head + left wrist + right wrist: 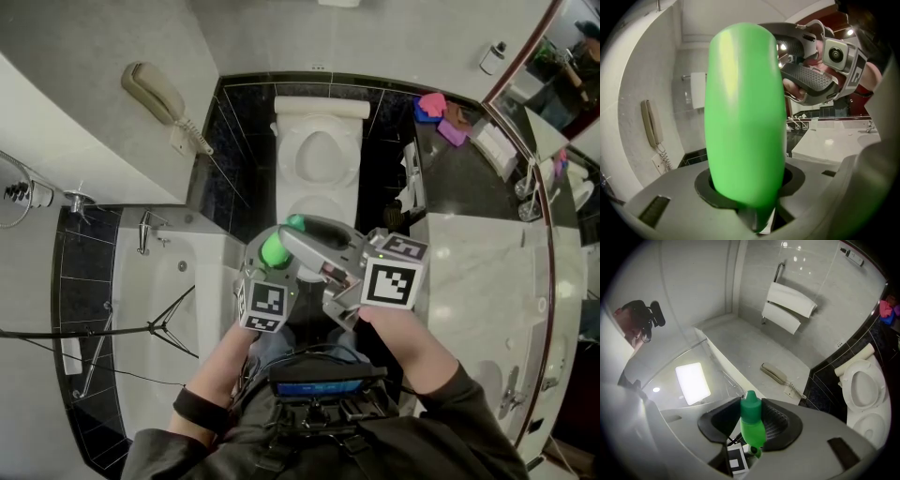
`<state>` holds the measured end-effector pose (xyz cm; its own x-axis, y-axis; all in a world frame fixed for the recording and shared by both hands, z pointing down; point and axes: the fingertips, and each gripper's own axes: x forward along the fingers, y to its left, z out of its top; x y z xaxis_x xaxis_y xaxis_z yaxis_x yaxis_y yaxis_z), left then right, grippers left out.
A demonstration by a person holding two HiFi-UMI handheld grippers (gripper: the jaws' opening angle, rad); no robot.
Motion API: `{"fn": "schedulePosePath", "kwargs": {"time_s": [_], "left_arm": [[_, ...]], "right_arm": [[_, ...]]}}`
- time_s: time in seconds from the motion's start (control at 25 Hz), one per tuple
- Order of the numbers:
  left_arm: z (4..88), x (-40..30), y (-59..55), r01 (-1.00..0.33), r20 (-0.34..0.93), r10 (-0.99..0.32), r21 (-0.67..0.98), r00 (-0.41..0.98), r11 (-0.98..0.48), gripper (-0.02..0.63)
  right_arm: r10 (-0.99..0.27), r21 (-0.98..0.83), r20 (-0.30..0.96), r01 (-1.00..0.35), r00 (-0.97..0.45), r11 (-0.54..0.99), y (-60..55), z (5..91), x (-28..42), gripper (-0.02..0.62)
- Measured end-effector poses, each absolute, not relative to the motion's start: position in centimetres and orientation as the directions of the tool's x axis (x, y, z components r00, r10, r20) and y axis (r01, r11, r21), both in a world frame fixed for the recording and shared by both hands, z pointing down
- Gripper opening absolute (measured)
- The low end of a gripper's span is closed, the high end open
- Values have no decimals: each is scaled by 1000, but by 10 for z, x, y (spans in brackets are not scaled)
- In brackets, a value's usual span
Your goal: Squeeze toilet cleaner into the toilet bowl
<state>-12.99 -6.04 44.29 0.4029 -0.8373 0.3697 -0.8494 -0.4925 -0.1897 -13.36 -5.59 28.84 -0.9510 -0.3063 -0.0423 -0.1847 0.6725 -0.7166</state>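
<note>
A bright green toilet cleaner bottle is held in front of my body, below the open white toilet bowl. My left gripper is shut on the bottle's body, which fills the left gripper view between the grey jaws. My right gripper comes in from the right, with its jaws on either side of the bottle's darker green cap. In the right gripper view both black pads touch the cap. The toilet bowl also shows at that view's right edge.
A wall phone hangs at the upper left, above a bathtub. A marble counter runs along the right, with pink and purple cloths at its far end. A toilet brush stands beside the toilet.
</note>
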Motion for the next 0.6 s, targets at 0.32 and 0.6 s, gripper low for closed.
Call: {"fn": "schedulePosePath", "kwargs": {"time_s": [0.32, 0.6], "left_arm": [[430, -96, -28, -632, 374, -600, -45, 708, -774, 201], [426, -83, 12, -340, 373, -288, 80, 882, -937, 201]], "right_arm": [[-177, -581, -131, -69, -975, 811, -41, 281, -128, 143], [10, -338, -161, 65, -987, 939, -16, 271, -124, 146]]}}
